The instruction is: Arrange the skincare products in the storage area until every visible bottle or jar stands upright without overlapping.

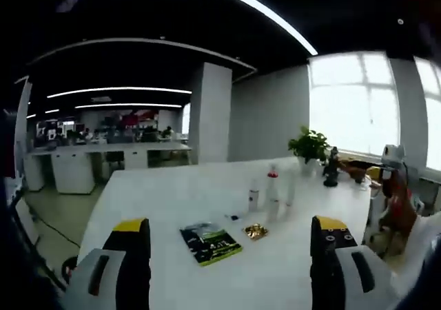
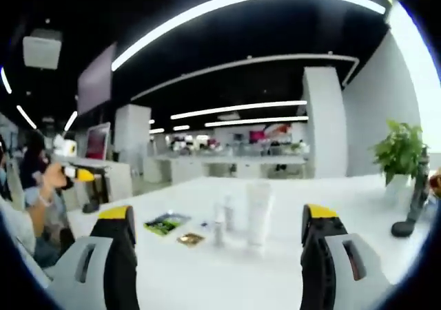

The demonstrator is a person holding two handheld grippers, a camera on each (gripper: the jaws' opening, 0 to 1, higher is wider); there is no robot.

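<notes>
A: Yellow-tipped left gripper and right gripper: jaws spread wide, nothing held.

B: Stock?

A: Small bottles standing at frame centre on the white table; green packet and gold item lie flat below.

B: Risk?

A: Tightly clustered bottles; a wide jaw may topple a neighbour.

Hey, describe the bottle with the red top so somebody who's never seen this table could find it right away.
Start at the long white table and find the potted green plant at its far end. Nearer than the plant stands a small cluster of pale upright bottles; the small clear bottle with the red cap is in that cluster. Its neighbours are all white or clear, so the red top singles it out.
</notes>
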